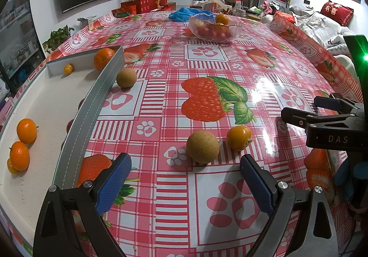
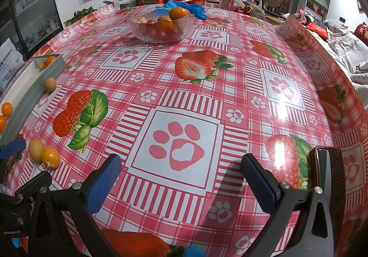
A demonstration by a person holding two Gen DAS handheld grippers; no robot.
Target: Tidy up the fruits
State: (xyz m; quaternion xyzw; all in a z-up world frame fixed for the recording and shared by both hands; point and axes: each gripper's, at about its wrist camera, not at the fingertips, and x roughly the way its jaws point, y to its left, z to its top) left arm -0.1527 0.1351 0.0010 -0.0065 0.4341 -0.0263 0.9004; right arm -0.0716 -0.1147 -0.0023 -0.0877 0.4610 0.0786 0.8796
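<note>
Several oranges [image 1: 26,130] are already laid in the grey tray [image 1: 92,105] — a brown fruit [image 1: 202,146], an orange fruit [image 1: 239,134] and a second brown fruit [image 1: 126,77] remain outside; left gripper [image 1: 185,178] and right gripper [image 2: 181,178] are held apart, empty

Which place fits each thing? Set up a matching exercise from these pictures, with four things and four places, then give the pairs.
Things:
1. glass bowl
2. brown round fruit
3. blue gloves
4. small orange fruit

Places:
A. inside the grey tray
B. behind the bowl
C. touching a yellow-orange fruit
D. far middle of the table

Pairs: 1-D, 2-C, 3-B, 4-A
</note>
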